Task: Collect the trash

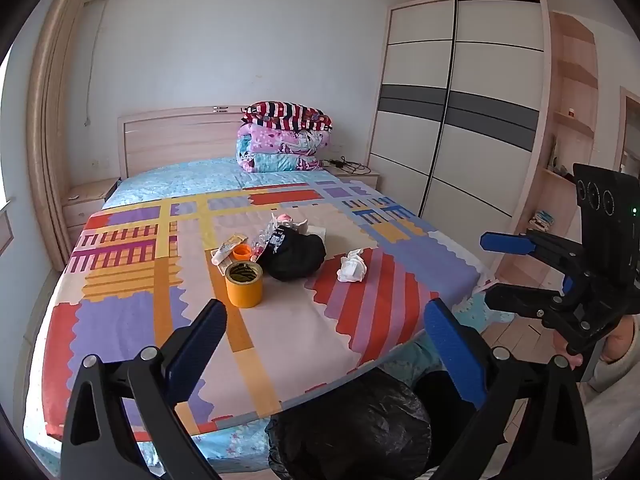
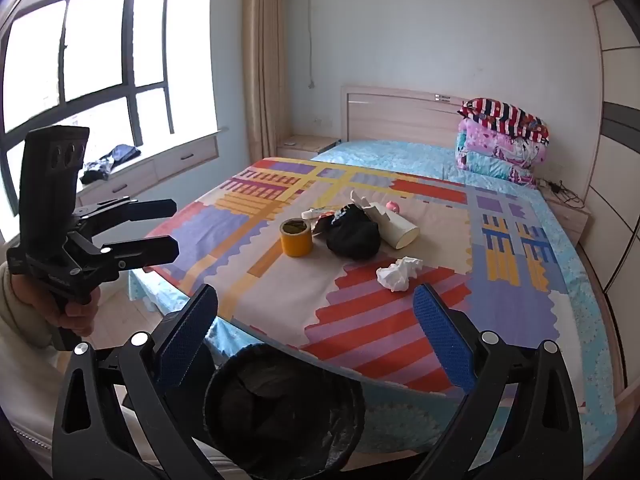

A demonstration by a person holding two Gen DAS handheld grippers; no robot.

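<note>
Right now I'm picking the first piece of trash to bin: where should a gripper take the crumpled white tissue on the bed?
Grip the crumpled tissue across its bunched middle, coming from above with the open right gripper. It lies loose on the bedspread, apart from the black cloth, and looks soft enough to pinch anywhere.

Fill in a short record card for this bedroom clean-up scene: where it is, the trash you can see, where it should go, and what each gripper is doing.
Place: bed with a patterned cover
Trash on bed: crumpled tissue, yellow tape roll, black bag, white paper tube, small squeeze tube, orange cap
Container: bin lined with a black bag, on the floor at the foot of the bed
Left gripper: open, holding nothing, above the bin
Right gripper: open, holding nothing, facing the tissue
Progress: all of the listed items lie on the bed
</note>
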